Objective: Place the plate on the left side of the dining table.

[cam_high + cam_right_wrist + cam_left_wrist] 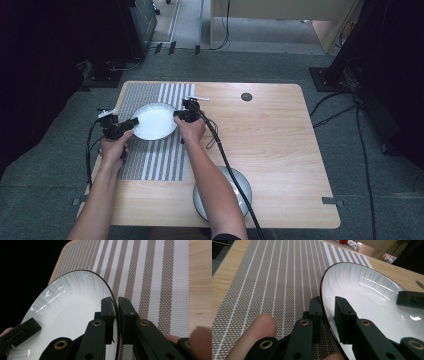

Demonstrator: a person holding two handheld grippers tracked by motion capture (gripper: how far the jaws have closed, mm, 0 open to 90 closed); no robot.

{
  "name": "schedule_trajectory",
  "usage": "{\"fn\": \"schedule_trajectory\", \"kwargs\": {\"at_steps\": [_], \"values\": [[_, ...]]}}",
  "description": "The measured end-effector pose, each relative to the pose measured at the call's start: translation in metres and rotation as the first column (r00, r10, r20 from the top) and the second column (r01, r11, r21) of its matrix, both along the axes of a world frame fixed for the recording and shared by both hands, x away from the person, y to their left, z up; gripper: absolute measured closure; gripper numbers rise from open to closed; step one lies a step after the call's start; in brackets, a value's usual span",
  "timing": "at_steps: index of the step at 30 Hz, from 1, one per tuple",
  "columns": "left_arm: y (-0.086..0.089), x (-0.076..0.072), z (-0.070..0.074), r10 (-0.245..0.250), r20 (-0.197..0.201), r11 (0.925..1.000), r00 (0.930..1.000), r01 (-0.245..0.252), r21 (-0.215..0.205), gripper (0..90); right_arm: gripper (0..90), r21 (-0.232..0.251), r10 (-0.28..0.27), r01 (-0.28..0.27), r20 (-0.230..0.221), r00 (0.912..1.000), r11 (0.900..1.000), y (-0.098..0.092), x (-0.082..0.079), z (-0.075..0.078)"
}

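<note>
The white plate (155, 121) sits over the striped placemat (150, 160) near the table's (280, 150) far-left corner, between the 2 grippers. The left gripper (131, 121) has its jaws pinched on the plate's left rim; the right gripper (178, 114) clamps the opposite rim, jaws nearly together. Both point inward toward each other across the plate, forearms reaching from the near edge. Whether the plate rests on the mat or hangs just above it, I cannot tell. A second, grey plate (240, 180) lies by the near edge.
</note>
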State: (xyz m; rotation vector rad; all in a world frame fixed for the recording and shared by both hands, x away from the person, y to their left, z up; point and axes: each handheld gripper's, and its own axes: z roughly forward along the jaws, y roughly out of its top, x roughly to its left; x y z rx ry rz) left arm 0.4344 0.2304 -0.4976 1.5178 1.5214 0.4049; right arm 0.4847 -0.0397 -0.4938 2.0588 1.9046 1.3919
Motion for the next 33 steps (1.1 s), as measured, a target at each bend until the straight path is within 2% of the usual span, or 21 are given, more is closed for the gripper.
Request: {"fn": "schedule_trajectory", "kwargs": {"at_steps": [5,10,15,17,23,25,27,29,31,33], "values": [[0.002,0.000,-0.002,0.025,-0.004,0.9996,0.9997,-0.025,0.009,76.6,84.0,0.011,0.002,-0.002,0.008,1.0000,1.000,0.005,0.002,-0.003],[0.004,0.002,-0.009,0.054,-0.019,0.9985,0.9984,-0.054,0.010,76.0,83.7,-0.026,-0.005,0.006,0.025,0.9997,1.000,0.014,0.008,-0.008],[0.005,0.003,-0.013,0.054,-0.043,0.9985,0.9976,-0.053,0.016,75.5,83.4,-0.048,-0.002,0.004,0.033,0.9994,0.999,0.019,0.009,-0.012],[0.002,0.003,-0.015,0.048,-0.049,0.9981,0.9977,-0.046,0.042,74.9,82.9,-0.062,-0.004,0.006,0.039,0.9992,0.998,0.019,0.009,-0.015],[0.001,0.003,-0.016,0.049,-0.056,0.9976,0.9973,-0.046,0.051,73.0,82.6,-0.070,0.003,0.001,0.058,0.9983,0.998,0.019,0.010,-0.018],[-0.002,0.003,-0.017,0.050,-0.059,0.9963,0.9970,-0.046,0.073,71.2,81.9,-0.073,0.012,-0.007,0.060,0.9981,0.997,0.019,0.010,-0.020],[-0.004,0.003,-0.018,0.049,-0.056,0.9955,0.9973,-0.044,0.084,69.3,81.9,-0.067,0.016,-0.012,0.059,0.9981,0.998,0.018,0.010,-0.021],[-0.002,0.003,-0.018,0.032,-0.070,0.9977,0.9971,-0.028,0.062,66.2,81.1,-0.050,0.019,-0.017,0.046,0.9988,0.999,0.017,0.011,-0.021],[-0.002,0.003,-0.019,0.016,-0.066,0.9989,0.9977,-0.013,0.045,59.7,74.4,-0.011,0.014,-0.014,0.023,0.9996,1.000,0.015,0.012,-0.020],[-0.002,0.003,-0.018,0.007,-0.064,0.9987,0.9980,-0.004,0.051,55.3,66.5,0.019,0.007,-0.008,0.015,0.9999,1.000,0.015,0.012,-0.016]]}}
